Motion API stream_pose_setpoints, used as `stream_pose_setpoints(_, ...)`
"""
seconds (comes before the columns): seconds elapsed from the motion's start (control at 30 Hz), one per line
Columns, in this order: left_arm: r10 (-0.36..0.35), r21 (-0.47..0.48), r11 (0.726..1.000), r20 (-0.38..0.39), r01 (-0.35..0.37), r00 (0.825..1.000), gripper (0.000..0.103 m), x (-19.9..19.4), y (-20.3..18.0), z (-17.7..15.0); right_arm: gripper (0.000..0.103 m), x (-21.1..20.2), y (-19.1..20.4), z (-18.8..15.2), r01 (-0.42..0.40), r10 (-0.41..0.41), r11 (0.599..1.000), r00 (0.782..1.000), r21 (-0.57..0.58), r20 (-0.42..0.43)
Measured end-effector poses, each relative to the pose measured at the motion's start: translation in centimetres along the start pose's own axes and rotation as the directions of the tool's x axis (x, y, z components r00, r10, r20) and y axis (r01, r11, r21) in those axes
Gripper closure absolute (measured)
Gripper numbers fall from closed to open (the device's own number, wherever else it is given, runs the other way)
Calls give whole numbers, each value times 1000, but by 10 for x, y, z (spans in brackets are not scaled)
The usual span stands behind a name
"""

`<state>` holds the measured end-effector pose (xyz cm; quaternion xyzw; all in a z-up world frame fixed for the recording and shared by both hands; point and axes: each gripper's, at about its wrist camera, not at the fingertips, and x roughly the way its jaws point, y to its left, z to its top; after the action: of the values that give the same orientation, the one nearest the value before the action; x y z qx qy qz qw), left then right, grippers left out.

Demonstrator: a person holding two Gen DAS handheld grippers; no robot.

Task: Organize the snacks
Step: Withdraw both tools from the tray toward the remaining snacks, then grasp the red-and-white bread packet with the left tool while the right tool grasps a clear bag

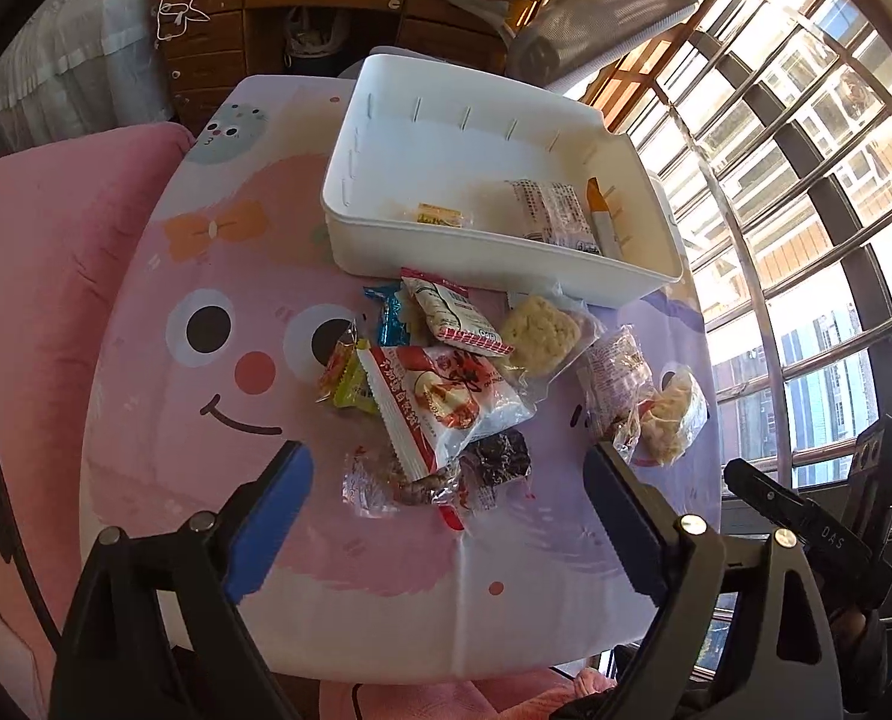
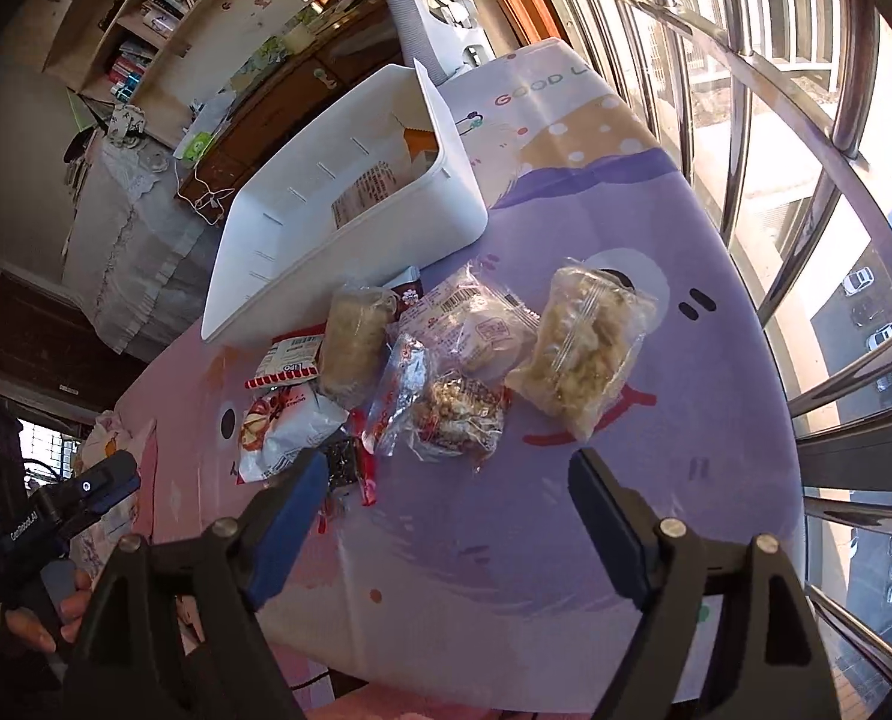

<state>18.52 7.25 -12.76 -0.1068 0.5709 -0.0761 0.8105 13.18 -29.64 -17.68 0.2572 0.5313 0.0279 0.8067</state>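
While both tongs, left [image 1: 449, 495] and right [image 2: 449, 495], hang spread and empty, the snack packets [image 1: 446, 402] lie heaped on the table just before the white bin [image 1: 350, 222]: light, crinkly, slippery, probably crushable, best pinched at a sealed edge.

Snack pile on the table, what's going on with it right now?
A person holds both grippers above the loose snacks, jaws open and empty. The left gripper hovers near the red-and-white packet; the right gripper is near the clear bag. The white bin already holds a few packets.
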Motion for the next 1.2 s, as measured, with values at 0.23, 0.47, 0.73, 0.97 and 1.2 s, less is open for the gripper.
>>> stream_pose_setpoints(0.23, -50, -13, 999, -104, 49, 993, 12, 23, 10, 11, 19, 22, 15, -16, 16, -16, 1000, 1000, 19, -7)
stream_pose_setpoints(0.47, -93, -52, 995, -233, 83, 968, 12, 61, 18, 22, 19, 34, 28, -27, 116, -116, 993, 991, -4, 64)
stream_pose_setpoints(0.73, -94, -80, 994, -338, 72, 936, 12, 103, 24, 30, 19, 53, 49, -41, 238, -227, 968, 965, -80, 129)
stream_pose_setpoints(0.97, -124, -152, 986, -408, 66, 905, 12, 138, 34, 36, 19, 73, 70, -53, 396, -348, 896, 908, -202, 235)
stream_pose_setpoints(1.2, -134, -174, 983, -449, 61, 883, 12, 159, 34, 35, 19, 96, 80, -59, 498, -425, 818, 861, -288, 280)
